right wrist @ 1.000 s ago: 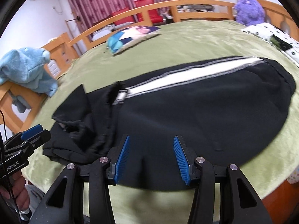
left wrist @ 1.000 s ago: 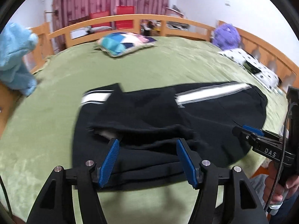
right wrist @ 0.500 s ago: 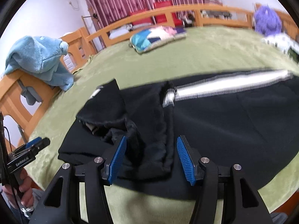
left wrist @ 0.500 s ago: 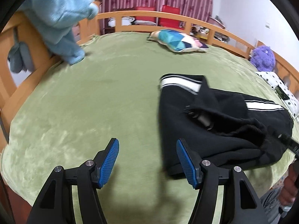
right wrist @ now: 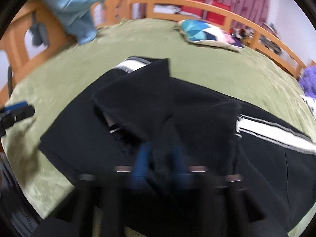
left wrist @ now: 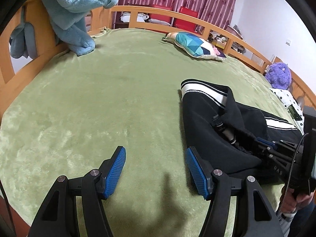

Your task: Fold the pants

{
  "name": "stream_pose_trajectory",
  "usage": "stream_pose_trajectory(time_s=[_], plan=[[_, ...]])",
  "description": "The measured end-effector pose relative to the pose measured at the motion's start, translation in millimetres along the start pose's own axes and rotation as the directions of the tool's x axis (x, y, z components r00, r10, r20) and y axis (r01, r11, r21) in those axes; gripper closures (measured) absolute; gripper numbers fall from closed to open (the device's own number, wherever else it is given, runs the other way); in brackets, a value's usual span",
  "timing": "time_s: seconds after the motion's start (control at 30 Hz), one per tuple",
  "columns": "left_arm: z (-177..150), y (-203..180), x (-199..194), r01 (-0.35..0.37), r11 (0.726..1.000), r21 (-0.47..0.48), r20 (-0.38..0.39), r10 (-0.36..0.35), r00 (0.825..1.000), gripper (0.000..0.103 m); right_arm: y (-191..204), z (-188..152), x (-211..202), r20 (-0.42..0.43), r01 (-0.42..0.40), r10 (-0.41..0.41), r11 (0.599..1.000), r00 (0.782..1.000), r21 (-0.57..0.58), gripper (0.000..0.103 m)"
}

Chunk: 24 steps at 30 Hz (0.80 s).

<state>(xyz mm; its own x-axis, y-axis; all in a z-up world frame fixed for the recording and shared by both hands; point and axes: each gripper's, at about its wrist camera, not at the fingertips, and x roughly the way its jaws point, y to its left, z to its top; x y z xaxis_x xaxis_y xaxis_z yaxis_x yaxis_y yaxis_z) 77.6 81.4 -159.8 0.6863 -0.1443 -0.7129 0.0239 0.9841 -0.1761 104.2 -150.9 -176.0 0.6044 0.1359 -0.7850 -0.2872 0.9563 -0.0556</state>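
We find the black track pants [left wrist: 213,138], white side stripe showing, lying partly folded on the green bedspread [left wrist: 118,106] toward its near right edge. The left gripper [left wrist: 156,171] hovers over bare bedspread just beside them, its blue pads apart and empty. The right gripper [right wrist: 160,165], blurred, has its pads drawn together on a bunched fold of the pants.
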Motion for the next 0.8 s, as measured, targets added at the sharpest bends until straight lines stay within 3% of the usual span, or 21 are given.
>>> stream_pose_trajectory(time_s=[0.07, 0.13, 0.2, 0.27, 0.33, 0.4, 0.5, 0.7, 0.8], plan=[[-1, 0, 1, 0.008, 1.000, 0.001, -0.004, -0.008, 1.000, 0.041, -16, 4, -16, 0.075, 0.016, -0.021, 0.998, 0.997, 0.067, 0.097], [-1, 2, 3, 0.013, 1.000, -0.003, -0.009, -0.013, 1.000, 0.041, -57, 7, -31, 0.145, -0.056, 0.019, 0.965, 0.989, 0.255, 0.097], [-1, 4, 5, 0.019, 1.000, -0.014, -0.016, -0.019, 1.000, 0.041, -117, 0, -29, 0.150, -0.107, 0.035, 0.855, 0.988, 0.507, 0.096], [0, 4, 7, 0.024, 0.999, -0.021, -0.025, -0.025, 0.999, 0.041, -153, -12, -15, 0.103, -0.103, 0.050, 0.780, 0.993, 0.617, 0.096], [-1, 1, 7, 0.029, 0.999, -0.017, -0.029, -0.029, 0.999, 0.041, -170, -26, -3, 0.064, -0.115, 0.097, 0.734, 0.993, 0.669, 0.094], [-2, -2, 6, 0.024, 1.000, -0.009, -0.027, -0.025, 0.999, 0.041, -173, -34, -7, 0.036, -0.079, 0.074, 0.738, 0.997, 0.670, 0.086], [-2, -8, 5, 0.026, 1.000, -0.002, -0.027, -0.026, 0.999, 0.041, -168, -48, -25, 0.070, -0.082, 0.049, 0.770, 0.996, 0.633, 0.057], [-1, -25, 3, 0.025, 0.999, 0.030, -0.027, -0.024, 0.999, 0.041, -154, -64, -38, 0.118, -0.170, 0.124, 0.785, 0.985, 0.596, 0.052], [-1, -36, -1, 0.031, 0.998, 0.048, -0.027, -0.029, 0.999, 0.041, -143, -63, -18, 0.072, -0.182, 0.172, 0.798, 0.983, 0.575, 0.048]])
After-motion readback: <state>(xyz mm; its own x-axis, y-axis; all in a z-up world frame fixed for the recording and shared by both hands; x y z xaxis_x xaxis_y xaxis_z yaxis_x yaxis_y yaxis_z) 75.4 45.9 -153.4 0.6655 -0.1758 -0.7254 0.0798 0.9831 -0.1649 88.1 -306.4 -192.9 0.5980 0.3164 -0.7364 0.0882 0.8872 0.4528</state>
